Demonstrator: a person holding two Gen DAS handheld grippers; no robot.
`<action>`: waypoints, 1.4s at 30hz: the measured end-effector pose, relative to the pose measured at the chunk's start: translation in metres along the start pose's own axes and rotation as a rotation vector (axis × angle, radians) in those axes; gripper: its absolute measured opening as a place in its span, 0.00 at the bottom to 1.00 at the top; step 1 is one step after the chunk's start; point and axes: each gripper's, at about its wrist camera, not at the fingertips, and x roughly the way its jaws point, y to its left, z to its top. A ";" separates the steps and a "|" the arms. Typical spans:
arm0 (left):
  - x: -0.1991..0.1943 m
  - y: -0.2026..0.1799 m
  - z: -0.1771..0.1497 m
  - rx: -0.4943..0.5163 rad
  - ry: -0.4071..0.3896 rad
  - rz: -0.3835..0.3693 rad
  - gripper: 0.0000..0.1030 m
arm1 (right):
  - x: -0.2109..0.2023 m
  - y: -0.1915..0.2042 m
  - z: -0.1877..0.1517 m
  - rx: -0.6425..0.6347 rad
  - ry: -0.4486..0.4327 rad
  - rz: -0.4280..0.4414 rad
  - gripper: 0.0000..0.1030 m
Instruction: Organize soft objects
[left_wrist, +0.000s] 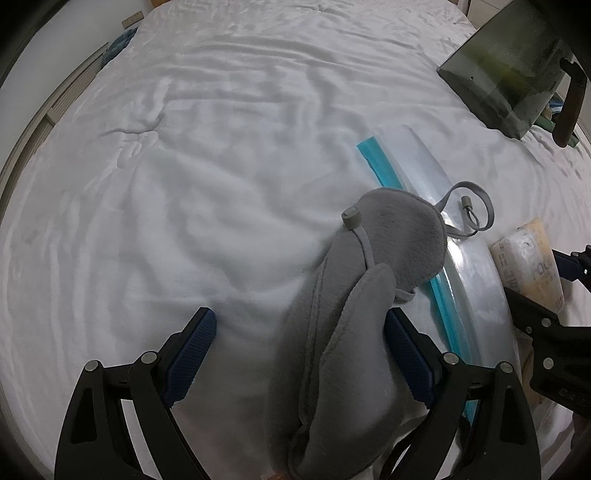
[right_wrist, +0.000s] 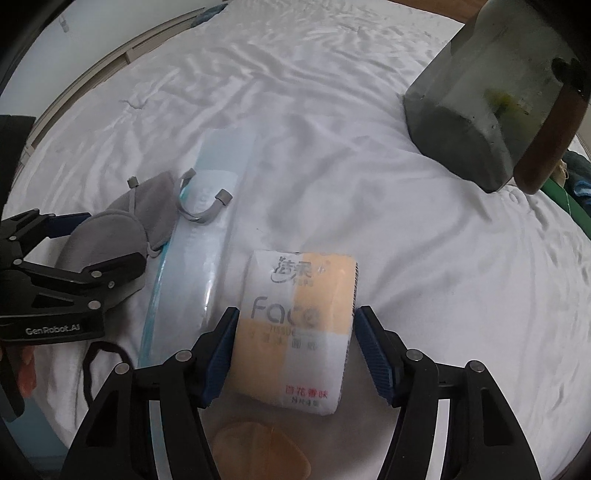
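A grey fleece eye mask (left_wrist: 343, 332) with elastic straps and toggles lies on the white duvet (left_wrist: 184, 184). My left gripper (left_wrist: 301, 321) stands open and points down over it. Its right pad touches the fleece and its left pad is well clear. The mask's far end overlaps a clear zip bag (left_wrist: 469, 273) with a blue seal strip. In the right wrist view a white and orange tissue pack (right_wrist: 299, 295) sits between the pads of my right gripper (right_wrist: 298, 314), which is shut on its sides. The mask (right_wrist: 110, 236), the bag (right_wrist: 207, 258) and the left gripper (right_wrist: 99, 240) show at the left there.
A dark translucent storage box (right_wrist: 461, 118) stands on the bed at the far right, with a brown handle (right_wrist: 550, 129) in front of it. A black cord loop (right_wrist: 99, 354) lies near the bag's near end. An orange translucent disc (right_wrist: 258, 450) shows under my right gripper. A hand (right_wrist: 26, 373) is at the left edge.
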 end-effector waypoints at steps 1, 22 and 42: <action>0.001 0.000 0.000 0.002 0.002 0.001 0.87 | 0.001 0.000 0.001 0.000 0.002 0.000 0.61; 0.001 -0.003 0.008 0.021 0.009 -0.122 0.32 | 0.003 -0.008 0.001 -0.015 -0.007 0.032 0.49; -0.041 0.007 0.007 -0.056 -0.039 -0.146 0.19 | -0.021 -0.010 0.001 -0.019 -0.048 0.046 0.47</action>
